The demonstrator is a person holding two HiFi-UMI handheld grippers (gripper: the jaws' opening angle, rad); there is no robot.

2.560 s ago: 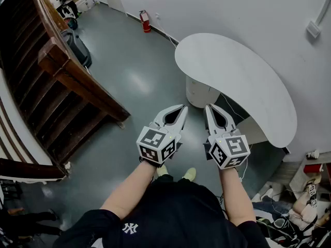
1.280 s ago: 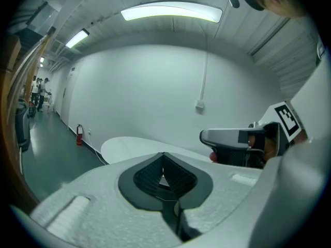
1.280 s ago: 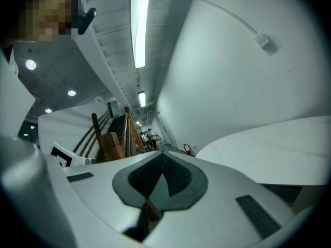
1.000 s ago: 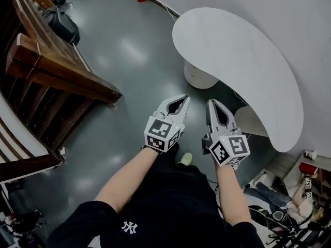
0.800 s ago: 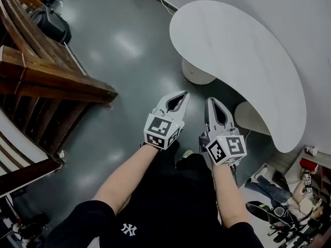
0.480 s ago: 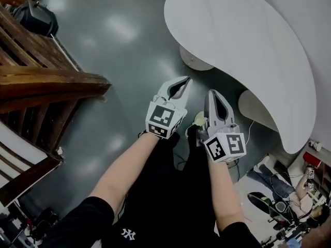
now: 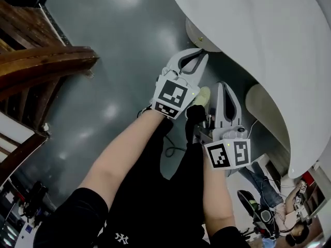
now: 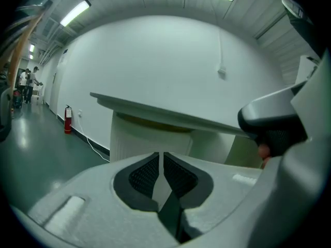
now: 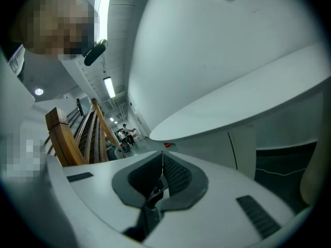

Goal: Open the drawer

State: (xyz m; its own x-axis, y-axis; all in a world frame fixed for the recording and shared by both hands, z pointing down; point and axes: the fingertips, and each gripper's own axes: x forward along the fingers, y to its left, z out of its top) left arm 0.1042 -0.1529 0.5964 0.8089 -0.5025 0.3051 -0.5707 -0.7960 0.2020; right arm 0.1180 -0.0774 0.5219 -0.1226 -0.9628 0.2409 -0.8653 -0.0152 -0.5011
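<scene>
The drawer cannot be made out with certainty in any view. What is seen ahead of the left gripper [image 7: 200, 55] is a round white base [image 7: 199, 35] under the white counter [image 7: 258, 30]. In the left gripper view this base [image 8: 137, 138] stands straight beyond the left gripper [image 8: 162, 156], apart from it, and the counter [image 8: 170, 112] is seen above it. The jaws of this gripper are clenched, with only a thin slit left between the pads, and nothing is grasped.

The right gripper [image 7: 224, 87] is held to the right of the left one and nearer to the person's body. A second white base [image 7: 264, 107] is seen on its right, under the counter edge. In the right gripper view the jaws of the right gripper [image 9: 162, 158] are also clenched on nothing, and the counter [image 9: 243, 87] hangs above and ahead of them.

Between the two grippers a pale shoe [image 7: 202, 95] is seen on the grey floor [image 7: 103, 50]. Well to the left of the left gripper, wooden stairs [image 7: 46, 66] are placed; they are seen also left of the right gripper [image 9: 59, 133]. Far to the left, a red extinguisher [image 8: 68, 119] is standing at the wall [image 8: 155, 56].
</scene>
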